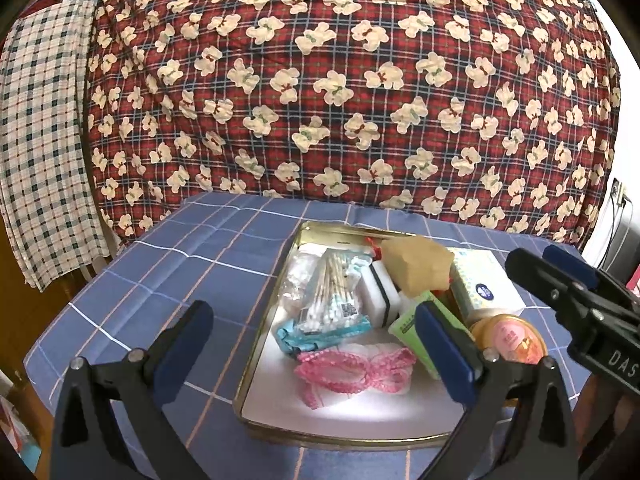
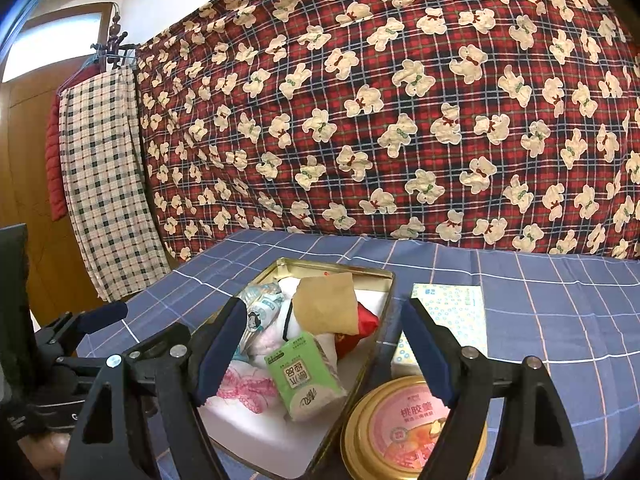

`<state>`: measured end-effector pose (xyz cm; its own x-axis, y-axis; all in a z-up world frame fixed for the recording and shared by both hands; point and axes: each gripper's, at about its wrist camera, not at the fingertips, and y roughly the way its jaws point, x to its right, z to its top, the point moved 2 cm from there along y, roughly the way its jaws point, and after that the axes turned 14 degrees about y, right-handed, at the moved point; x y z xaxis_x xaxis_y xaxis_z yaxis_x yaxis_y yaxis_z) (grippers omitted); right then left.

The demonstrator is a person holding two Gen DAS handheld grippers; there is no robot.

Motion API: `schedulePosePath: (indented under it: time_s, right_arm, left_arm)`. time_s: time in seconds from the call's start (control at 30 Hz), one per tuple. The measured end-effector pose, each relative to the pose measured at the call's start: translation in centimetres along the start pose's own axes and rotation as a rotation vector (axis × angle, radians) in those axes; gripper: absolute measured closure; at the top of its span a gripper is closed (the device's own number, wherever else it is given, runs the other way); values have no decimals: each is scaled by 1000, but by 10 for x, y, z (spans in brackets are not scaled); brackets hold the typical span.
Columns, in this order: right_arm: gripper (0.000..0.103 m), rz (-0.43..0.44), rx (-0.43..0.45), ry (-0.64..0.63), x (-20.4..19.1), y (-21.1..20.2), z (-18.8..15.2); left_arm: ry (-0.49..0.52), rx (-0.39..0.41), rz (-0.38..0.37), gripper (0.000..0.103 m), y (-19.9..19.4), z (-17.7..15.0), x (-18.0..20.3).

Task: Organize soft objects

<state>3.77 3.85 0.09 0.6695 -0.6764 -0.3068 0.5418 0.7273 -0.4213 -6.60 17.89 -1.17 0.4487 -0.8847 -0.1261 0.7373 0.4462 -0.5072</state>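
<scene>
A gold-rimmed metal tray [image 1: 280,308] [image 2: 384,280] on the blue checked tablecloth holds soft items: a bag of cotton swabs [image 1: 332,296], a pink mesh puff [image 1: 356,368] [image 2: 244,388], a tan sponge [image 1: 416,264] [image 2: 326,304], a white sponge block [image 1: 380,296], a green tissue pack [image 1: 412,324] [image 2: 304,376] and a red item [image 2: 366,322]. My left gripper [image 1: 316,336] is open and empty above the tray's near left part. My right gripper [image 2: 324,344] is open and empty over the tray's right edge; it also shows in the left wrist view [image 1: 560,276].
A tissue box [image 1: 484,284] [image 2: 448,304] and a round gold tin with a pink lid [image 1: 508,340] [image 2: 408,428] stand right of the tray. A red bear-print quilt [image 1: 340,80] hangs behind the table. A checked cloth [image 1: 40,140] hangs at left.
</scene>
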Motion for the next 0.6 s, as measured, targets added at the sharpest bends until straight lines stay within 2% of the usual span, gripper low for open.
schedulePosePath:
  time_s: [0.6]
  right_arm:
    - [22,-3,-5,5,3,1,-1]
  left_arm:
    - [-11,-29,-1,1,5,-3,-2]
